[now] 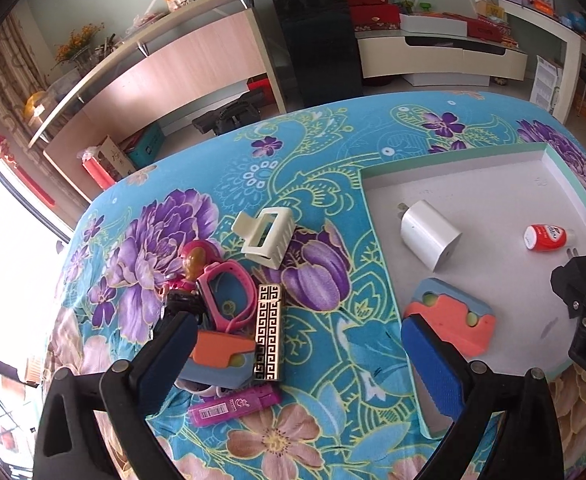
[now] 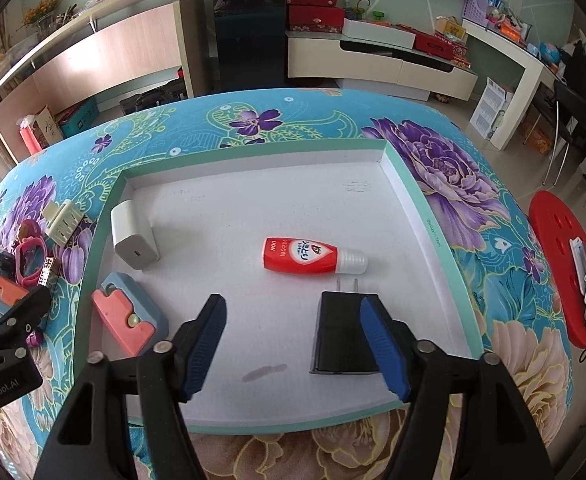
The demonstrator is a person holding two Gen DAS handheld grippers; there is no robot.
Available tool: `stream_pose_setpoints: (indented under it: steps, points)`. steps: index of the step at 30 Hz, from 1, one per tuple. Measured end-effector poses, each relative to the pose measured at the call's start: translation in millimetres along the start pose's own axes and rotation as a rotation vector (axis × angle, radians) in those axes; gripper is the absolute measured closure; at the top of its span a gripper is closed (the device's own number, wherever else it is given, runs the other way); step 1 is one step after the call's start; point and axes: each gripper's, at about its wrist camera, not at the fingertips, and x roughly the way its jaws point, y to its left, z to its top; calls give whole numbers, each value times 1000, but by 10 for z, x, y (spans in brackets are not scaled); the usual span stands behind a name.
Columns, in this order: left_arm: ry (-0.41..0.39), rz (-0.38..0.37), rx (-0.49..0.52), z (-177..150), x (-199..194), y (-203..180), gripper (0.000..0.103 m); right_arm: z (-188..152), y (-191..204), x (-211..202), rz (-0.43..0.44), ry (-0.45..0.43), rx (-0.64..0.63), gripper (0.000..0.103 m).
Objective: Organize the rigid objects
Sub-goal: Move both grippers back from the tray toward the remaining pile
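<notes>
**Both jaws apart over the table, tray half filled**

My right gripper [image 2: 293, 344] hangs over the near part of the white tray [image 2: 433, 216], jaws wide apart and holding nothing. The black plug adapter [image 2: 339, 332] lies flat in the tray just beside my right-hand blue pad [image 2: 381, 348], prongs pointing away from me; I cannot tell whether the pad touches it. Just beyond its prongs lies the red bottle [image 2: 305, 255] on its side, white cap to the right. To the left, near the tray's near-left corner, rests the orange and blue block [image 2: 129, 314], and farther back stands the white charger [image 2: 133, 236] close to the left wall.

My left gripper [image 1: 293, 360] is also spread open and empty, straddling the tray's left edge and the flowered table [image 1: 325, 344]. Between and under its pads the loose pile waits on the cloth: nearest, the magenta lighter [image 1: 235, 404]; then a second orange and blue piece [image 1: 217, 356] partly hidden by my left pad; the patterned gold bar [image 1: 268, 332] lying across it; the pink watch [image 1: 225, 296] with a small figurine [image 1: 193, 268] behind. Farthest of the pile, apart from the others, sits the cream hair claw [image 1: 265, 236].
</notes>
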Motion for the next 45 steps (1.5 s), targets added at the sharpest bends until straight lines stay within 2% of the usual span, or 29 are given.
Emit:
stream_pose_setpoints:
  steps: [12,17,23,28,33,45]
  points:
    - [-13,-4,-41,-33,34,135,0,14,134,-34,2,-40,-31,21]
    - [-32,7,-87,-42,-4,294,0,52,212,-49,72,-56,3,21]
    - [-43,62,-179,-95,-45,669,0,51,612,-39,89,-48,-99,21]
    - [-42,102,-246,-206,-63,1007,0,75,935,-114,177,-66,-129,21]
    - [-28,145,-310,-339,-40,1314,0,45,1285,-126,231,-62,-193,21]
    - [-8,156,-407,-616,-22,1765,0,-28,1643,-52,279,-20,-233,21]
